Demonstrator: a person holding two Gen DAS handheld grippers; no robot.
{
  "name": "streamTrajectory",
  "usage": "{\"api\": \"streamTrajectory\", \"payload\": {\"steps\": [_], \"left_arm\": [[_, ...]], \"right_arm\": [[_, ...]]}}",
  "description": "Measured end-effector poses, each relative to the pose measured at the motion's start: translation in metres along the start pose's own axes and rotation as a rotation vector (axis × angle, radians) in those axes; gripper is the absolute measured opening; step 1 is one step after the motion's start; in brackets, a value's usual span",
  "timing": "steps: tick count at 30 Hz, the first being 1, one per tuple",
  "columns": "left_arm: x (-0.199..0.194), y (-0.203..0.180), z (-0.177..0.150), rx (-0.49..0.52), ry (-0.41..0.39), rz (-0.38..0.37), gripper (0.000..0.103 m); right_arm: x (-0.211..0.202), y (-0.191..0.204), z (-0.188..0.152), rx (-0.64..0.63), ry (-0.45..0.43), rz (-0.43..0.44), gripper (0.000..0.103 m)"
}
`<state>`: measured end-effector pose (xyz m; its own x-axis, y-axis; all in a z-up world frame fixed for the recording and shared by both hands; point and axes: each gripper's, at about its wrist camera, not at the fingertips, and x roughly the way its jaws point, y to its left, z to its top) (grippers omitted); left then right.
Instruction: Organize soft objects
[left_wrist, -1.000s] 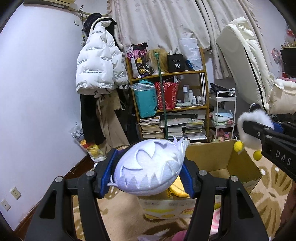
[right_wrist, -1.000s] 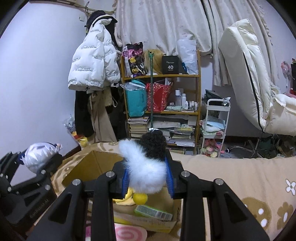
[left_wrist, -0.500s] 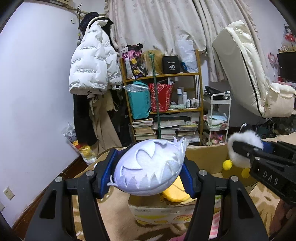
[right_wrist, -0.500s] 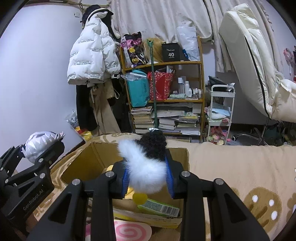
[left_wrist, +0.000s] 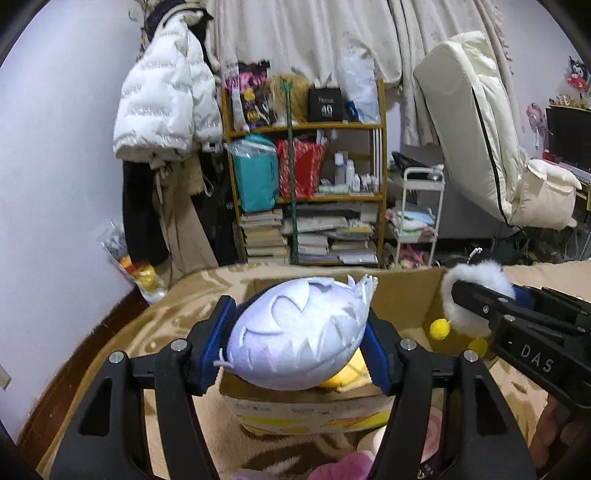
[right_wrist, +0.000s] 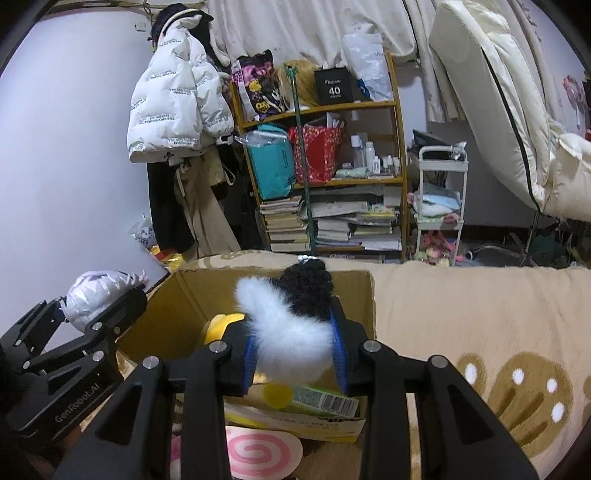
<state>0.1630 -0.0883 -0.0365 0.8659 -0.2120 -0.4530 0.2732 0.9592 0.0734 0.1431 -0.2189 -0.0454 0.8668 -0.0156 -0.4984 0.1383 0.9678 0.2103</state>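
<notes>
My left gripper (left_wrist: 297, 317) is shut on a pale lilac plush with jagged white teeth (left_wrist: 295, 347), held over the near edge of an open cardboard box (left_wrist: 406, 291). My right gripper (right_wrist: 291, 332) grips a fluffy white and black toy with yellow pom-poms (right_wrist: 288, 328) above the same box (right_wrist: 184, 291); its jaws are opening, though the pads still press on the fur. From the left wrist view that toy (left_wrist: 476, 275) hangs at the box's right side. The right wrist view shows the left gripper (right_wrist: 110, 306) and its plush (right_wrist: 92, 295) at the box's left. A yellow plush (right_wrist: 218, 325) lies inside.
The box stands on a beige patterned blanket (right_wrist: 461, 314). A pink swirl toy (right_wrist: 258, 446) lies in front of it, and a green packet (right_wrist: 321, 398) lies inside. Behind are a crowded wooden shelf (left_wrist: 306, 184), a hanging white jacket (left_wrist: 162, 110) and a white trolley (left_wrist: 421, 221).
Both grippers have sunk a little towards the box with their toys still in them, and both views tilt further down so more of the box's inside shows.
</notes>
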Motion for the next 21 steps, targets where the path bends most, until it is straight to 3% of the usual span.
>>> {"api": "streamTrajectory", "payload": {"steps": [4, 7, 15, 18, 21], "left_arm": [[0.009, 0.003, -0.003, -0.01, 0.032, 0.006, 0.064], [0.012, 0.002, -0.004, 0.007, 0.044, 0.023, 0.08], [0.008, 0.003, -0.006, 0.035, 0.058, 0.051, 0.081], [0.001, 0.004, -0.004, 0.04, 0.048, 0.055, 0.083], [-0.005, 0.006, -0.002, 0.044, 0.035, 0.072, 0.091]], "right_arm": [[0.006, -0.005, -0.004, 0.024, 0.037, 0.013, 0.039], [0.011, -0.008, -0.007, 0.033, 0.063, 0.023, 0.039], [0.012, -0.014, -0.011, 0.08, 0.084, 0.05, 0.041], [0.01, -0.012, -0.011, 0.082, 0.079, 0.056, 0.049], [0.005, -0.009, -0.011, 0.07, 0.066, 0.059, 0.054]]}}
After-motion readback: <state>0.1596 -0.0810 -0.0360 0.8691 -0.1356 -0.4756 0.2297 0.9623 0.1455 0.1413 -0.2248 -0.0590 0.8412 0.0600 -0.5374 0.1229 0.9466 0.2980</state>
